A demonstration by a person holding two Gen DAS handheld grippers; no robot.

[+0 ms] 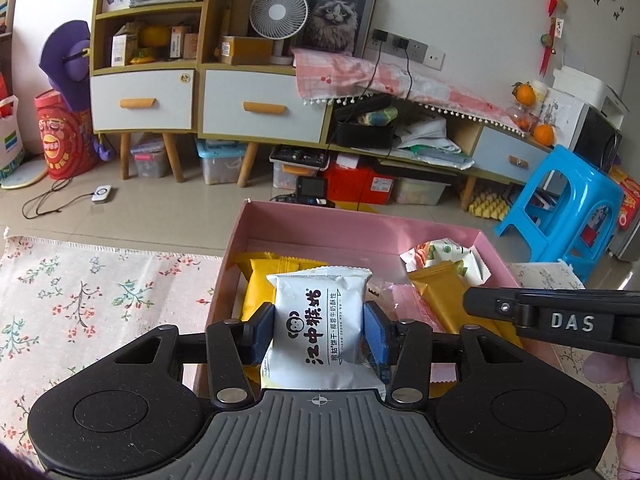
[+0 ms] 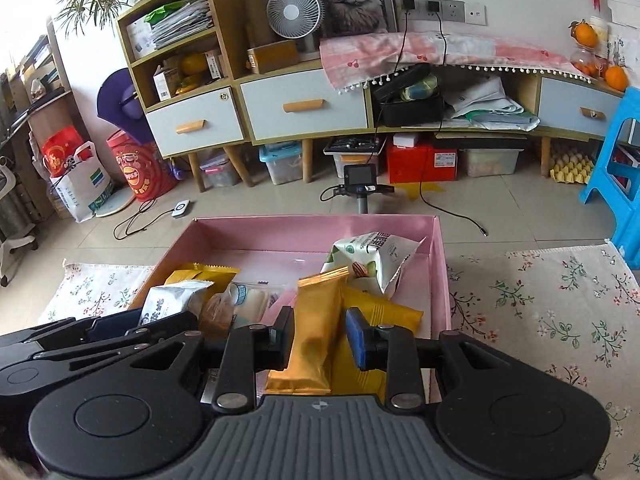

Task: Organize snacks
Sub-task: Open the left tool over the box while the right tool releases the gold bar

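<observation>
An open pink box (image 1: 360, 226) (image 2: 312, 232) sits on a floral cloth and holds several snack packets. My left gripper (image 1: 320, 322) is shut on a white snack packet (image 1: 316, 312) with black print, held upright over the box's near left part above yellow packets (image 1: 276, 268). My right gripper (image 2: 318, 330) is shut on a long orange snack bar (image 2: 314, 344), over the box's near right side. A yellow packet (image 2: 384, 314) lies under it, and a green-and-white pouch (image 2: 376, 260) leans against the right wall. The two grippers stand side by side.
The floral cloth (image 1: 80, 300) (image 2: 560, 312) spreads on both sides of the box. Beyond it lie tiled floor, a cable with a small white device (image 2: 180, 209), and a low cabinet (image 2: 304, 106) with storage bins under it. A blue plastic stool (image 1: 568, 208) stands at the right.
</observation>
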